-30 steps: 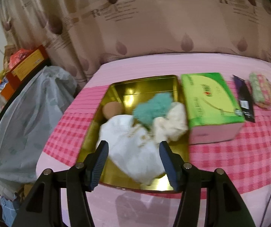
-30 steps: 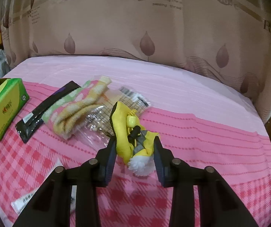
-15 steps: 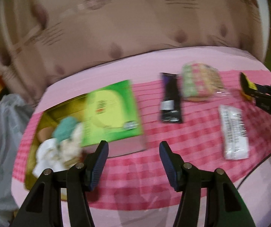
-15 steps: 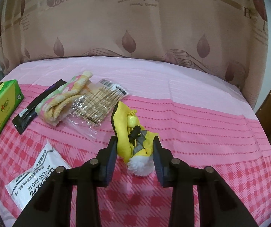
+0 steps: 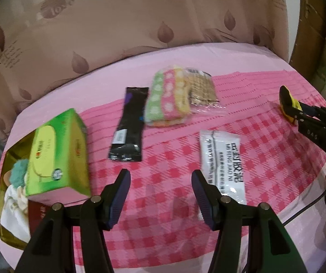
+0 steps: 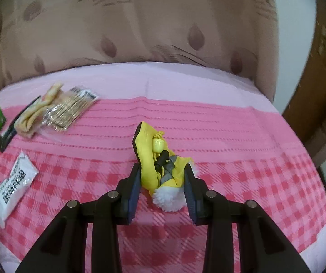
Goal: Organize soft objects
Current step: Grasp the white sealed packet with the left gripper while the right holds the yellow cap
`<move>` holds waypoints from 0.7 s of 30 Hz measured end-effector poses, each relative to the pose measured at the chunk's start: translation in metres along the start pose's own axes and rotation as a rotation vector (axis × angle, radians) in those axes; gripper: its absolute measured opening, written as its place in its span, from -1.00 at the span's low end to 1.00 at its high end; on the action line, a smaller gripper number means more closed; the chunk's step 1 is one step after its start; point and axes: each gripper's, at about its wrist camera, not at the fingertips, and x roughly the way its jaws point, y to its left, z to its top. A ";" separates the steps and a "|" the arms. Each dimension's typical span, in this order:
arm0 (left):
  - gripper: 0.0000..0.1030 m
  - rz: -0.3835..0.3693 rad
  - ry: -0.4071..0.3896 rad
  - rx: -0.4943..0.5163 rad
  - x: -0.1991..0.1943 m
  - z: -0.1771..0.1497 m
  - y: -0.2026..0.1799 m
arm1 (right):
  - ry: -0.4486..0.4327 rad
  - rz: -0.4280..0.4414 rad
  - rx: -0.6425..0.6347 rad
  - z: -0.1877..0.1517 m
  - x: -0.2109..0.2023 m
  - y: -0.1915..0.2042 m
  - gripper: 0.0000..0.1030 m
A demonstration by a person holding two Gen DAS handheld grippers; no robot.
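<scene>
Two grippers work my pink checked cloth: the right gripper pinches a yellow pom-pom slipper lifted clear, while the left gripper hangs wide and empty above the cloth, between a green tissue box and a white packet. Other soft pieces already sit in the gold tin at far left. From the blurred right wrist view, the grip looks shallow; I fear the floppy slipper could slide out on the carry.
</scene>
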 end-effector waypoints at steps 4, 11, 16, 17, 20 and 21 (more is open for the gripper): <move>0.11 -0.041 0.027 0.002 0.009 0.004 -0.014 | 0.007 0.005 0.011 0.001 0.001 -0.002 -0.38; 0.11 -0.094 0.038 0.052 0.016 0.008 -0.047 | 0.016 0.033 0.023 0.002 0.005 -0.005 -0.38; 0.11 -0.119 0.075 0.066 0.031 0.007 -0.063 | 0.022 0.046 0.033 0.002 0.005 -0.006 -0.38; 0.11 -0.120 0.080 0.072 0.032 0.008 -0.065 | 0.022 0.047 0.033 0.002 0.005 -0.006 -0.38; 0.11 -0.113 0.099 0.103 0.040 0.006 -0.072 | 0.024 0.051 0.038 0.002 0.005 -0.006 -0.38; 0.12 -0.106 0.103 0.107 0.043 0.005 -0.074 | 0.024 0.053 0.040 0.001 0.005 -0.007 -0.37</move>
